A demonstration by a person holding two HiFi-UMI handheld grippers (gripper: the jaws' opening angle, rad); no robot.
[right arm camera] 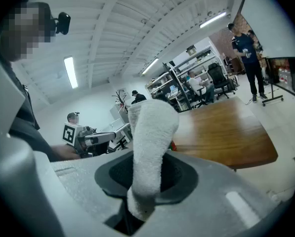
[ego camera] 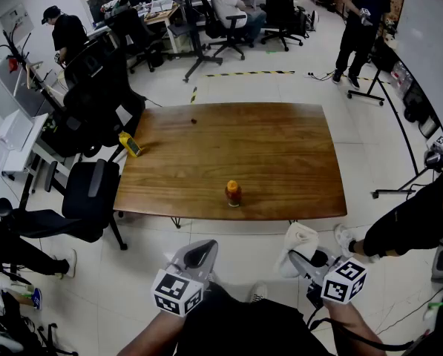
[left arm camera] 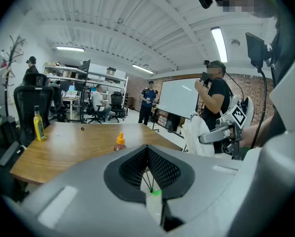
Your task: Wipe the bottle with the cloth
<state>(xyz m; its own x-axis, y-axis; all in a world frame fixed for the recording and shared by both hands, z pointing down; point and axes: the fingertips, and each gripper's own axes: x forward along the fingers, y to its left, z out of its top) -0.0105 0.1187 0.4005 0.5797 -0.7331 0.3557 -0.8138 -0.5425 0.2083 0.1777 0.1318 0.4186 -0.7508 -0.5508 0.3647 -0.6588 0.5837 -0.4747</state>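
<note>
A small bottle (ego camera: 234, 193) with an orange cap and reddish body stands upright near the front edge of the wooden table (ego camera: 280, 154). Both grippers are held over the floor, short of that edge. My left gripper (ego camera: 199, 255) is shut with nothing in it; in the left gripper view its jaws (left arm camera: 148, 158) point toward the bottle (left arm camera: 119, 141). My right gripper (ego camera: 303, 256) is shut on a white cloth (ego camera: 296, 245), which sticks up from the jaws. In the right gripper view the cloth (right arm camera: 149, 142) hides most of the bottle.
A yellow bottle (ego camera: 130, 144) lies at the table's left edge, and a small dark object (ego camera: 194, 122) rests farther back. Black office chairs (ego camera: 87, 191) crowd the left side. A person's leg (ego camera: 407, 225) is at the right. People stand and sit beyond the table.
</note>
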